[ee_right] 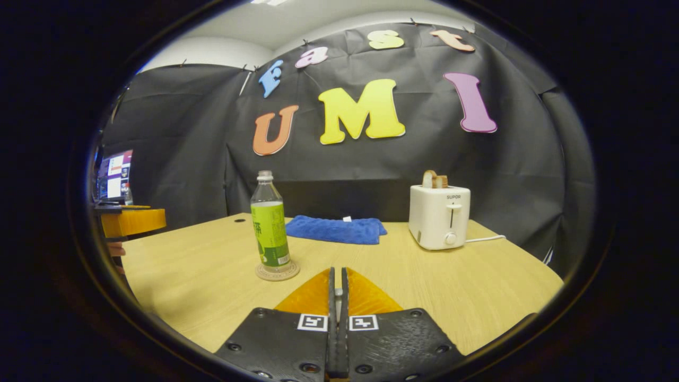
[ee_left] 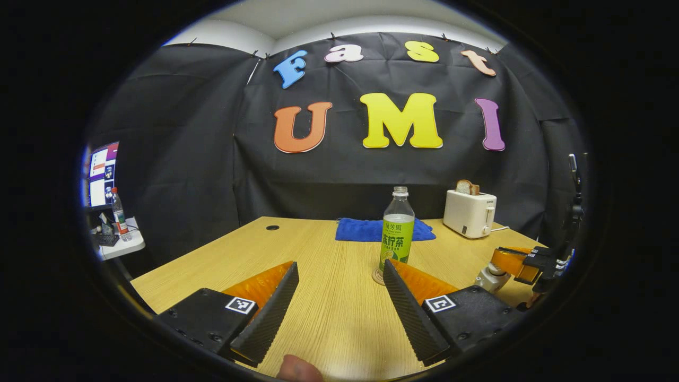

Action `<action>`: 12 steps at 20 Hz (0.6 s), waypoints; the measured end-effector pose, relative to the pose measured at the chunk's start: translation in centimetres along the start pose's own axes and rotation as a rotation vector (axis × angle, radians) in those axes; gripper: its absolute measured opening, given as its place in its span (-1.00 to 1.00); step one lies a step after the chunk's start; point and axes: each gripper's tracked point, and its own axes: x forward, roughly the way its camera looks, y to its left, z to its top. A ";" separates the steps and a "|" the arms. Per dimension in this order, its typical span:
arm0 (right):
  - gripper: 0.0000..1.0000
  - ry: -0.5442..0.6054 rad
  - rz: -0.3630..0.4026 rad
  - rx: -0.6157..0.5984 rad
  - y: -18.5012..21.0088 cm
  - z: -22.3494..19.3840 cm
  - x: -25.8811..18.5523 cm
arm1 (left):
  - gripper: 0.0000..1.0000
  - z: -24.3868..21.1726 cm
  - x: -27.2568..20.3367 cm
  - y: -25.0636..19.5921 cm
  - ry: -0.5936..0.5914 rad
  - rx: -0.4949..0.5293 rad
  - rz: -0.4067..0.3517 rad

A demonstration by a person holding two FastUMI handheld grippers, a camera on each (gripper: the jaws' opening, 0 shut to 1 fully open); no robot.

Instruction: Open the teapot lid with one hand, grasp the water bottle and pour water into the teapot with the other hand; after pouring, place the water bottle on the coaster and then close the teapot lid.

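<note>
The left gripper stood wide open, empty, just short of the water bottle, which stood upright on the coaster. The right gripper was pinched nearly shut on something small between its tips, well right of the bottle; what, I cannot tell. Judging so, pouring was done; closing the teapot lid remained.

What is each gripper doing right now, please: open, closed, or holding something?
Left gripper: open, holding nothing, above the table.
Right gripper: fingers nearly together, pinching a small pale part; what it is cannot be told.
</note>
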 end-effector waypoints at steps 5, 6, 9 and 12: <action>-1.00 0.030 -0.002 -0.002 -0.1 -1.3 -0.2 | 1.00 0.2 0.2 -0.9 -0.006 0.005 -0.019; -1.00 0.026 -0.004 0.000 -0.1 -1.2 -0.2 | 0.99 0.2 0.2 -1.1 -0.006 0.006 -0.024; -0.93 0.032 -0.007 -0.003 -0.1 -1.2 -0.1 | 1.00 0.4 0.1 -1.5 -0.012 0.020 -0.031; -0.55 0.010 -0.027 0.007 -0.6 -0.5 -0.4 | 1.00 0.5 -0.2 -1.8 -0.016 0.016 -0.032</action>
